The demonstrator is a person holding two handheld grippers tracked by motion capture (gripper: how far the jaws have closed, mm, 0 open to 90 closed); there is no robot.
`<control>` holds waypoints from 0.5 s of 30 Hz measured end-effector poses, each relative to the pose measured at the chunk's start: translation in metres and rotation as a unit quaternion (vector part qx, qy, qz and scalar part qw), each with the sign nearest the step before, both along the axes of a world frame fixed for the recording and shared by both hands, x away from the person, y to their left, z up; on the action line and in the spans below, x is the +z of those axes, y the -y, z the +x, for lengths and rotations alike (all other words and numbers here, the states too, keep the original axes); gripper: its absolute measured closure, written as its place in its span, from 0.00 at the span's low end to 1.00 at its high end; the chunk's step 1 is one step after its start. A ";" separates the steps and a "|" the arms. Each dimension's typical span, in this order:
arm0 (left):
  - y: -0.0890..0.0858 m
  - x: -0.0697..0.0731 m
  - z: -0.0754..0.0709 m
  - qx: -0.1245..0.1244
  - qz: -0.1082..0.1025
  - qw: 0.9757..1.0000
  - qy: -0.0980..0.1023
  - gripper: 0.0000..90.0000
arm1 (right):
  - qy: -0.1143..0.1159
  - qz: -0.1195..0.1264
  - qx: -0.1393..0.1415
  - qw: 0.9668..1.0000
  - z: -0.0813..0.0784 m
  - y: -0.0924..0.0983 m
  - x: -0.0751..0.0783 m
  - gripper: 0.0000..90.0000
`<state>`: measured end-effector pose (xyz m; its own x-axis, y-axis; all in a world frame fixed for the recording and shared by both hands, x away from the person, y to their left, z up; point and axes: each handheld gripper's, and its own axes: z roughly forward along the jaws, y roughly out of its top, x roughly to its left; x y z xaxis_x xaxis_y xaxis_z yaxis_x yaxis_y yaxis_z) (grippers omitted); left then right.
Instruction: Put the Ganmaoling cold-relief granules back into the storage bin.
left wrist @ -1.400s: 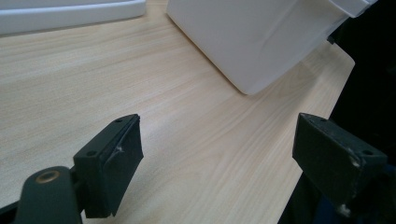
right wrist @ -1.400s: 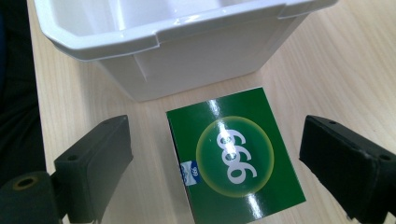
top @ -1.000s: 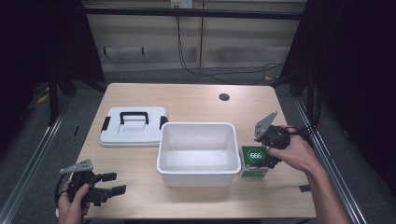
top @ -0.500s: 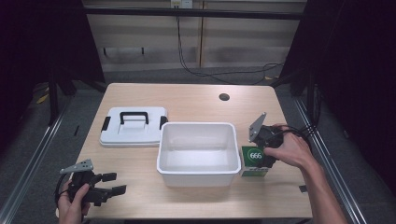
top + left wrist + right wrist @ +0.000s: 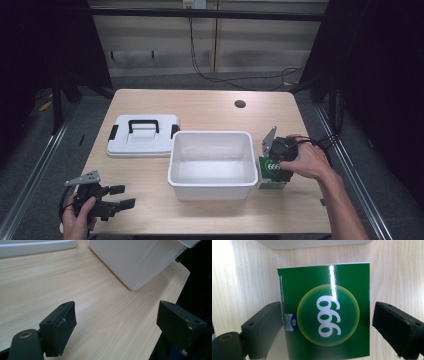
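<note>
A green box marked 999 (image 5: 271, 173) lies on the table just right of the white bin (image 5: 211, 164). My right gripper (image 5: 274, 169) hovers right over it, pointing down. In the right gripper view the green box (image 5: 324, 312) lies between the open jaws; the left jaw is near its edge and the right jaw stands clear of it. My left gripper (image 5: 122, 197) rests low at the table's front left, open with nothing between its fingers (image 5: 60, 326). The white bin's corner (image 5: 140, 262) lies ahead of it.
A white lid with a black handle (image 5: 142, 135) lies left of the bin. A round hole (image 5: 240, 104) is in the tabletop at the back right. Cables hang behind the table. Bare wood spreads across the front between bin and left gripper.
My right gripper has moved left and down from beside the green box to directly over it, jaws around it. The left gripper has stayed put.
</note>
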<state>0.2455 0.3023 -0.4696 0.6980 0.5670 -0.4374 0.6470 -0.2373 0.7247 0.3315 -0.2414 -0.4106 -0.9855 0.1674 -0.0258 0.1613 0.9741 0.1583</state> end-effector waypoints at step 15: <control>0.000 0.000 0.000 0.000 0.000 1.000 0.000 0.18 | -0.015 -0.035 0.010 0.999 0.001 -0.004 -0.010 0.13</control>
<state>0.2455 0.3026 -0.4696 0.6985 0.5668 -0.4368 0.6462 -0.2375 0.7252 0.3323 -0.2377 -0.4208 -0.9892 0.1467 -0.0075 0.1455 0.9857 0.0849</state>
